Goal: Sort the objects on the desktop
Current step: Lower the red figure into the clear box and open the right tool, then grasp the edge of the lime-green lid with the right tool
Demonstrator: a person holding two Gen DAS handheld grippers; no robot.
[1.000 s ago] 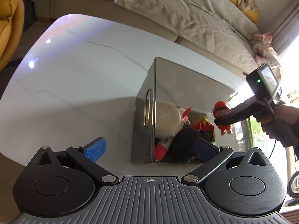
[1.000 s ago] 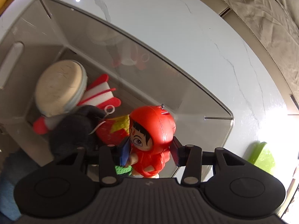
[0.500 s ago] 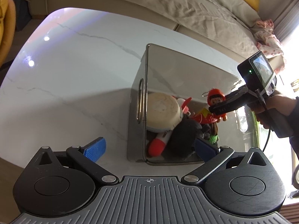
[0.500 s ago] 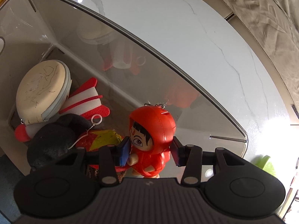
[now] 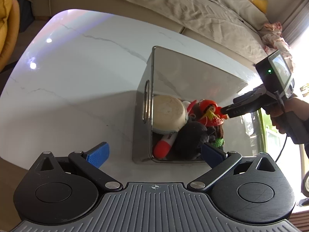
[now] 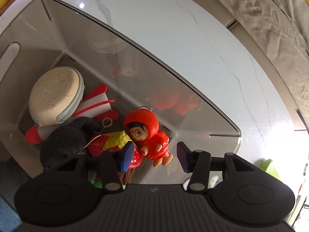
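While the right claw [image 6: 155,155] hangs spread over the grey bin [image 6: 58,36] on the marble table [image 6: 193,29], the red-hooded doll keychain [image 6: 148,135] lies inside beside a beige pouch [image 6: 54,94]. Spread too, the left claw [image 5: 154,154] holds nothing. No writing is legible.

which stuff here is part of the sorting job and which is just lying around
Job:
red doll
clear bin
beige pouch
rocket toy
black plush
right tool, open

Lying about:
green object
sofa cover
yellow cushion
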